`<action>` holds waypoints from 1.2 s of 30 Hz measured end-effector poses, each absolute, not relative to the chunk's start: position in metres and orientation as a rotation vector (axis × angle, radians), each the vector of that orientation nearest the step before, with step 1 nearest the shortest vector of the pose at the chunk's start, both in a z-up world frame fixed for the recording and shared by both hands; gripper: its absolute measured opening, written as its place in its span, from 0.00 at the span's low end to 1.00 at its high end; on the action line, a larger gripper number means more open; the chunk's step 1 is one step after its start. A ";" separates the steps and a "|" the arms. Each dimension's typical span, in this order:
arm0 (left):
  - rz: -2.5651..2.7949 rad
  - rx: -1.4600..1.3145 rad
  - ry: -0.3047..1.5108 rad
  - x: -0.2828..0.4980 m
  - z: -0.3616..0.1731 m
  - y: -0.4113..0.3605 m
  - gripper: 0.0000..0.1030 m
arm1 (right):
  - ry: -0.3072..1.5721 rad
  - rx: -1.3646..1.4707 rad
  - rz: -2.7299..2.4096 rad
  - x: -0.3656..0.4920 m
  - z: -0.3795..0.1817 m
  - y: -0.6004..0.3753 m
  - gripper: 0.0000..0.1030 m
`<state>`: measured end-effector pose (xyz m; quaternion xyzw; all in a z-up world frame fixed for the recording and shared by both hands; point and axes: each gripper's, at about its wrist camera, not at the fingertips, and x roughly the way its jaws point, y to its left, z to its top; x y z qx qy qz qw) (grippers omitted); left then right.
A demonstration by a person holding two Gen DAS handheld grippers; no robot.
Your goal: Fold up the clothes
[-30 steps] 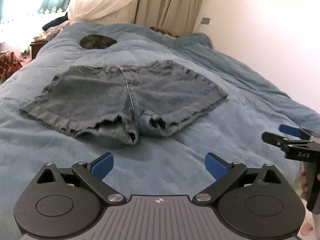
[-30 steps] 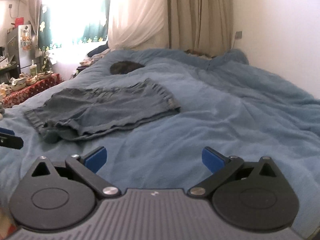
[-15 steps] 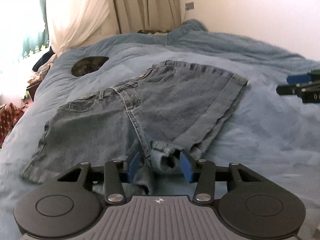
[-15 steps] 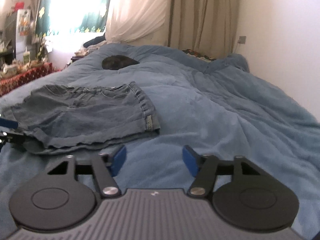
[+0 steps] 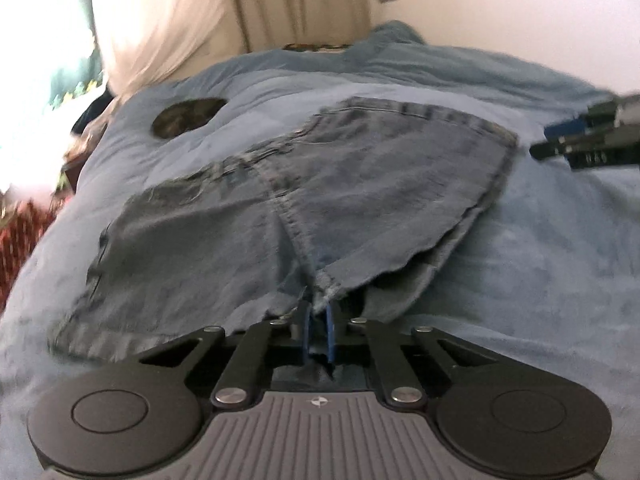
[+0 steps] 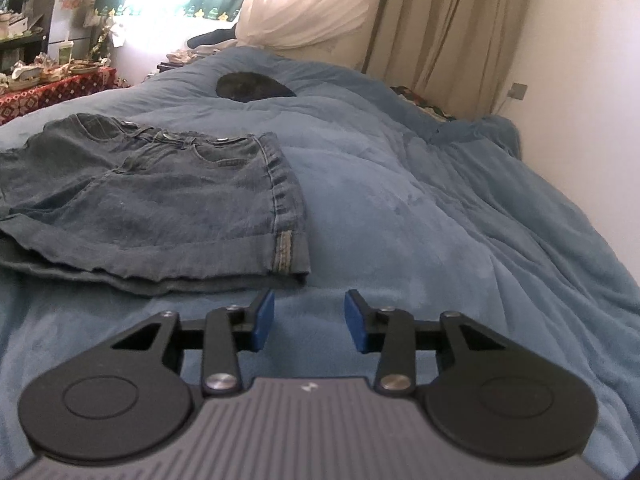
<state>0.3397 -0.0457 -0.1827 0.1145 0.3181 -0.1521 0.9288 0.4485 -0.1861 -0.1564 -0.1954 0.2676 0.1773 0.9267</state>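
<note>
Two tools are at work over a bed with a blue blanket (image 6: 440,220). The jean shorts (image 5: 280,208) lie flat on the blanket, at about 12 o'clock from the left tool (image 5: 318,326). That tool has just squeezed shut, and its blue pads pinch the frayed crotch of the shorts. The right tool (image 6: 309,320) has been closing too, but its pads sit apart with only blanket between them. The cuffed leg corner of the shorts lies just ahead, at about 11 o'clock.
</note>
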 end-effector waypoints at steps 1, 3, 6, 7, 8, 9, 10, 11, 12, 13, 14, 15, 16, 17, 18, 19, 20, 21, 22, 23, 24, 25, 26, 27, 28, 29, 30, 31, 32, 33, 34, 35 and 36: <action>-0.315 0.231 0.655 0.341 -0.183 -0.045 0.07 | 0.554 -0.406 0.369 0.453 -0.159 -0.183 0.42; -0.320 0.227 0.661 0.342 -0.184 -0.044 0.07 | 0.568 -0.427 0.363 0.463 -0.164 -0.176 0.42; -0.323 0.250 0.660 0.344 -0.185 -0.050 0.07 | 0.578 -0.457 0.343 0.476 -0.171 -0.167 0.41; -0.326 0.251 0.661 0.345 -0.185 -0.052 0.07 | 0.569 -0.463 0.337 0.478 -0.171 -0.165 0.41; -0.329 0.252 0.661 0.345 -0.185 -0.053 0.09 | 0.559 -0.470 0.330 0.479 -0.171 -0.163 0.41; -0.331 0.252 0.661 0.346 -0.186 -0.055 0.09 | 0.546 -0.475 0.323 0.480 -0.171 -0.161 0.41; -0.333 0.253 0.662 0.346 -0.186 -0.056 0.10 | 0.526 -0.470 0.319 0.479 -0.169 -0.161 0.41; -0.333 0.255 0.663 0.346 -0.187 -0.057 0.10 | 0.503 -0.450 0.325 0.478 -0.166 -0.162 0.41; -0.337 0.257 0.665 0.345 -0.187 -0.059 0.10 | 0.479 -0.425 0.334 0.476 -0.162 -0.163 0.41; -0.340 0.258 0.666 0.345 -0.188 -0.059 0.11 | 0.455 -0.401 0.343 0.474 -0.159 -0.164 0.41; -0.343 0.260 0.664 0.344 -0.188 -0.059 0.16 | 0.438 -0.387 0.354 0.472 -0.157 -0.165 0.41; -0.344 0.260 0.663 0.344 -0.188 -0.059 0.24 | 0.422 -0.378 0.366 0.471 -0.155 -0.165 0.42; -0.351 0.257 0.660 0.344 -0.188 -0.059 0.28 | 0.407 -0.370 0.378 0.469 -0.153 -0.165 0.42; -0.357 0.253 0.657 0.343 -0.188 -0.059 0.33 | 0.400 -0.375 0.391 0.469 -0.152 -0.164 0.42; -0.363 0.252 0.655 0.343 -0.188 -0.060 0.34 | 0.399 -0.388 0.403 0.470 -0.152 -0.161 0.42; -0.365 0.259 0.654 0.343 -0.188 -0.062 0.34 | 0.400 -0.402 0.410 0.471 -0.153 -0.158 0.42; -0.366 0.267 0.653 0.343 -0.189 -0.063 0.36 | 0.401 -0.410 0.416 0.472 -0.153 -0.156 0.42; -0.367 0.277 0.652 0.343 -0.190 -0.065 0.38 | 0.406 -0.408 0.420 0.474 -0.153 -0.155 0.42; -0.369 0.284 0.652 0.344 -0.190 -0.066 0.38 | 0.417 -0.392 0.422 0.477 -0.152 -0.155 0.42; -0.369 0.285 0.651 0.345 -0.191 -0.067 0.39 | 0.438 -0.367 0.425 0.483 -0.152 -0.155 0.41; -0.368 0.287 0.651 0.346 -0.191 -0.068 0.39 | 0.455 -0.341 0.425 0.487 -0.151 -0.155 0.41; -0.368 0.287 0.650 0.346 -0.191 -0.069 0.39 | 0.465 -0.318 0.423 0.490 -0.150 -0.156 0.31; -0.367 0.285 0.648 0.347 -0.191 -0.069 0.39 | 0.473 -0.285 0.425 0.492 -0.147 -0.157 0.19; -0.367 0.283 0.646 0.347 -0.191 -0.069 0.39 | 0.480 -0.245 0.434 0.493 -0.144 -0.160 0.19; -0.367 0.281 0.643 0.347 -0.190 -0.068 0.39 | 0.480 -0.203 0.443 0.493 -0.139 -0.163 0.19; -0.367 0.278 0.638 0.346 -0.189 -0.067 0.39 | 0.480 -0.164 0.449 0.493 -0.135 -0.167 0.20; -0.367 0.275 0.634 0.345 -0.188 -0.066 0.39 | 0.482 -0.134 0.453 0.493 -0.133 -0.169 0.21; -0.368 0.272 0.632 0.345 -0.187 -0.065 0.39 | 0.487 -0.099 0.457 0.492 -0.131 -0.175 0.21; -0.370 0.270 0.631 0.344 -0.187 -0.064 0.39 | 0.495 -0.075 0.459 0.493 -0.130 -0.179 0.21; -0.372 0.271 0.633 0.345 -0.187 -0.064 0.39 | 0.506 -0.081 0.456 0.495 -0.132 -0.178 0.21; -0.373 0.272 0.635 0.346 -0.188 -0.063 0.39 | 0.517 -0.098 0.449 0.498 -0.134 -0.176 0.21; -0.373 0.275 0.638 0.347 -0.189 -0.064 0.39 | 0.529 -0.115 0.442 0.501 -0.137 -0.175 0.21; -0.373 0.277 0.640 0.347 -0.190 -0.064 0.39 | 0.540 -0.132 0.435 0.503 -0.139 -0.173 0.21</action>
